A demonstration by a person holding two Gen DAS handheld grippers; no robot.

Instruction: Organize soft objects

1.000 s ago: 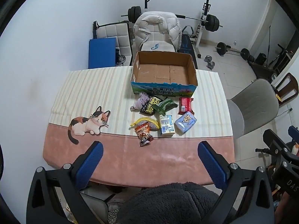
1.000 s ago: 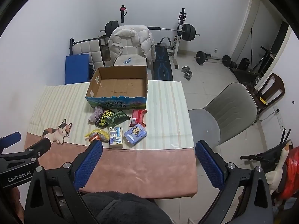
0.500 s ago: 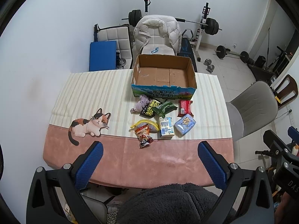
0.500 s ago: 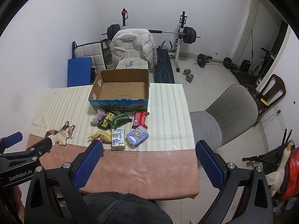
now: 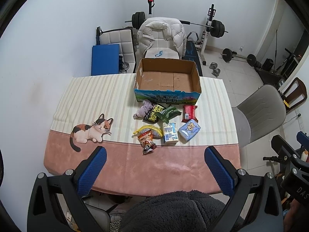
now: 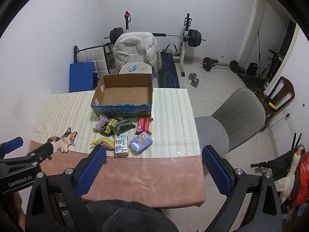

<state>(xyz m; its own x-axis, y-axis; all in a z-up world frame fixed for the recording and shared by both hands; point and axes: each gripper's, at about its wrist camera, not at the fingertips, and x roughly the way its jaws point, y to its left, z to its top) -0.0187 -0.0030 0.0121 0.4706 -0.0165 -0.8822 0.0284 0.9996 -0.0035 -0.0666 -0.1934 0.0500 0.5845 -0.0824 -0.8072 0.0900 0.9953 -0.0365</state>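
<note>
An empty cardboard box (image 5: 167, 80) (image 6: 123, 94) stands at the far side of the table (image 5: 108, 162) (image 6: 146, 174). In front of it lie several soft packs: a purple cloth (image 5: 143, 108), a black snack bag (image 5: 153, 113), a green pack (image 5: 168, 112), a red pack (image 5: 189, 113) (image 6: 144, 125), a yellow bag (image 5: 148, 130), a white tissue pack (image 5: 170, 132) (image 6: 121, 145), a blue tissue pack (image 5: 189, 129) (image 6: 141, 141) and a small orange snack bag (image 5: 147, 142). My left gripper (image 5: 155, 171) and right gripper (image 6: 153, 169) are open and empty, high above the table's near edge.
A grey chair (image 5: 258, 114) (image 6: 231, 121) stands to the right of the table. A chair with a white jacket (image 5: 162, 34) stands behind the box. Weights and a bench fill the back of the room. A cat print (image 5: 90, 130) marks the tablecloth at left.
Both grippers have drawn back and up slightly, so the table and box sit a little lower in each view. The objects have not moved. Both grippers stay open.
</note>
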